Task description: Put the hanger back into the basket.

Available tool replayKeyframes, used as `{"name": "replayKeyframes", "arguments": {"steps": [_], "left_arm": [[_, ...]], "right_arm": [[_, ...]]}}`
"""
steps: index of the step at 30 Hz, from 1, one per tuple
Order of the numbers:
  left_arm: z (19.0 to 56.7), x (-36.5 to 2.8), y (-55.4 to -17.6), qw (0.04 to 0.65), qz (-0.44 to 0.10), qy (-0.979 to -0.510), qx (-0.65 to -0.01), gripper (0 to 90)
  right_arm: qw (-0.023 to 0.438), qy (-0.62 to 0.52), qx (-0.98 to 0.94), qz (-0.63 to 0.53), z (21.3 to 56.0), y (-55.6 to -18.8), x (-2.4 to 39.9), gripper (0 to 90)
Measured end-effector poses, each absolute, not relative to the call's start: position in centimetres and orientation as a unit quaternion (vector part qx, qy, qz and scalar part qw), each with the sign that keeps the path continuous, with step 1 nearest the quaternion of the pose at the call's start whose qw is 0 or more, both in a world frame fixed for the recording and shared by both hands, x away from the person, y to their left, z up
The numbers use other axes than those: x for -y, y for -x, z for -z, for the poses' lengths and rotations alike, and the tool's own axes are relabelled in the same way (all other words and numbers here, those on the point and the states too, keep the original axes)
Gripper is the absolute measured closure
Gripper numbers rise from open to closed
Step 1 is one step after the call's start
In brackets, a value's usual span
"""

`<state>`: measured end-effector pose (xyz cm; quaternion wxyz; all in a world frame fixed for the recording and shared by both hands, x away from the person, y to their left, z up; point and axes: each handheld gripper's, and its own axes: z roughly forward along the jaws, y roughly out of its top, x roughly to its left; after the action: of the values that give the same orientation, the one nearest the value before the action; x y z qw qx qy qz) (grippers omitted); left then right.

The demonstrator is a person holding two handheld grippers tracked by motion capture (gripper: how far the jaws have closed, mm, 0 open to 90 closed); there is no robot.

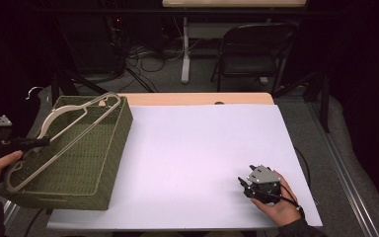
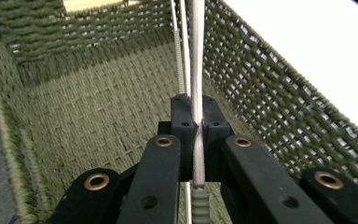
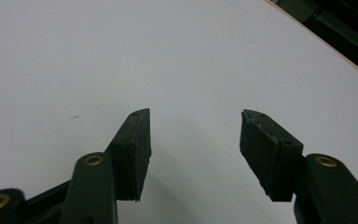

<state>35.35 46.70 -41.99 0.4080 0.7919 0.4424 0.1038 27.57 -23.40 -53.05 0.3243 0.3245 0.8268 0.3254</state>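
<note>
Left gripper: jaws clamped on a thin bar of the pale plastic clothes hanger.
Hanger: runs on beyond the jaw tips, lying slantwise over the olive-green woven rectangular basket.
Basket: woven floor beneath the jaws, walls on either side of them.
Right gripper: jaws wide apart, nothing between them.
White table: bare surface just below the right jaws.
</note>
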Motion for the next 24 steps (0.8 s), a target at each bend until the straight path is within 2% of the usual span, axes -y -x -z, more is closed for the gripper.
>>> {"name": "replayKeyframes", "arguments": {"steps": [13, 24], "left_arm": [[46.1, -46.2, -35.7, 0.391, -0.088, -0.802, -0.444, 87.2], [47.0, -45.4, -36.0, 0.364, -0.083, -0.817, -0.440, 87.1]], "right_arm": [[0.324, -0.327, -0.827, -0.322, 53.1, -27.6, 23.5, 43.2], [0.322, -0.327, -0.828, -0.322, 53.1, -27.5, 23.5, 43.2]]}}
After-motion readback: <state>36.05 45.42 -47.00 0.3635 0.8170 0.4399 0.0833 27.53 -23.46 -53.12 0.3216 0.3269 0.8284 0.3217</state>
